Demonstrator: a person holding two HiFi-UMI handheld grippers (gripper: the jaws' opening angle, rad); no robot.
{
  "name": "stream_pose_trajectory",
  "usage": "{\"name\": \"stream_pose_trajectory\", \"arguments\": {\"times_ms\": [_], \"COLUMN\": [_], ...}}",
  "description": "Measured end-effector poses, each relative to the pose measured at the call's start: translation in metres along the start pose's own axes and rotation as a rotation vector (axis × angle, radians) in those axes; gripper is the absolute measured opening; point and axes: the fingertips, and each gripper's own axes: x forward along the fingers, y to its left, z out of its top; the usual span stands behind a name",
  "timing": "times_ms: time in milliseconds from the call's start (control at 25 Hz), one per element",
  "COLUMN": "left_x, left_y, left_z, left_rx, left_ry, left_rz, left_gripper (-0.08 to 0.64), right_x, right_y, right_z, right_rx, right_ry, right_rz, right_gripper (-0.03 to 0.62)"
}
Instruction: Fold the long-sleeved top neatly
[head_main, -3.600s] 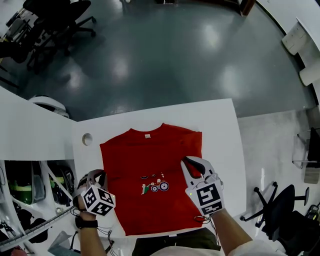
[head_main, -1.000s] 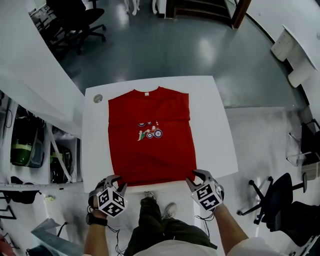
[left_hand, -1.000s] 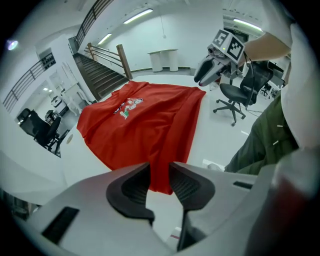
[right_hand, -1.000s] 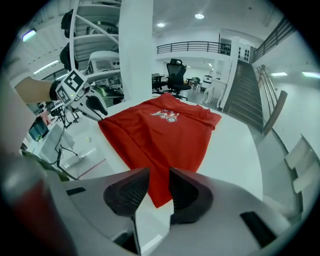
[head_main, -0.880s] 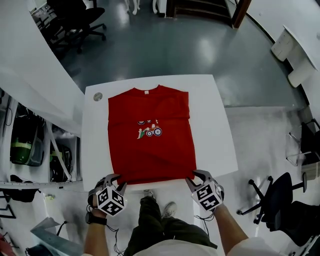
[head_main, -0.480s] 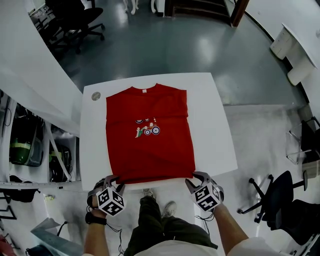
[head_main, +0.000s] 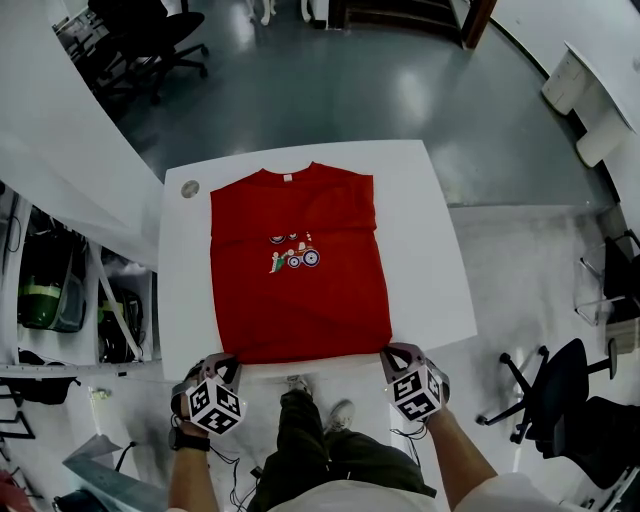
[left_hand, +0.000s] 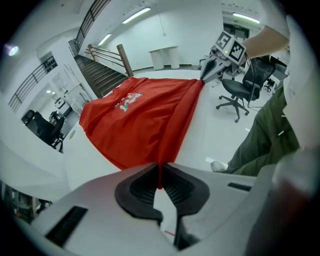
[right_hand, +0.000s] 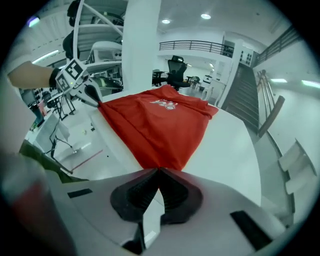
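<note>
The red long-sleeved top (head_main: 300, 265) lies flat on the white table (head_main: 430, 270), collar at the far side, sleeves folded in. My left gripper (head_main: 222, 362) is at the near left hem corner. In the left gripper view its jaws (left_hand: 160, 182) have just closed and pinch a thin edge of the red top (left_hand: 145, 115). At the near right hem corner, my right gripper (head_main: 392, 352) has also just closed. Its jaws (right_hand: 157, 172) grip the edge of the red top (right_hand: 160, 125). Each gripper shows in the other's view, the right gripper (left_hand: 210, 70) and the left gripper (right_hand: 92, 97).
A round grommet (head_main: 189, 188) sits in the table's far left corner. The person's legs and shoes (head_main: 340, 415) are below the near table edge. Office chairs stand at the far left (head_main: 150, 40) and at the right (head_main: 560, 410).
Both grippers stood open at the near hem corners; now each has shut on the red cloth. The hands have barely shifted.
</note>
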Motion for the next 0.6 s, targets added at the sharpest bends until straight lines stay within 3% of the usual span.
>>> {"name": "stream_pose_trajectory", "arguments": {"times_ms": [120, 600], "left_x": [-0.008, -0.037], "left_y": [-0.007, -0.022], "left_z": [-0.012, -0.015], "left_rx": [-0.024, -0.037], "left_ry": [-0.033, -0.058], "left_rz": [-0.006, 0.007], "left_gripper": [0.026, 0.025], "right_x": [-0.009, -0.042], "right_y": [-0.009, -0.004], "right_z": [-0.010, -0.003], "right_rx": [0.054, 0.068], "right_ry": [-0.001, -0.028], "right_rz": [-0.007, 0.001], "right_gripper": [0.014, 0.014]}}
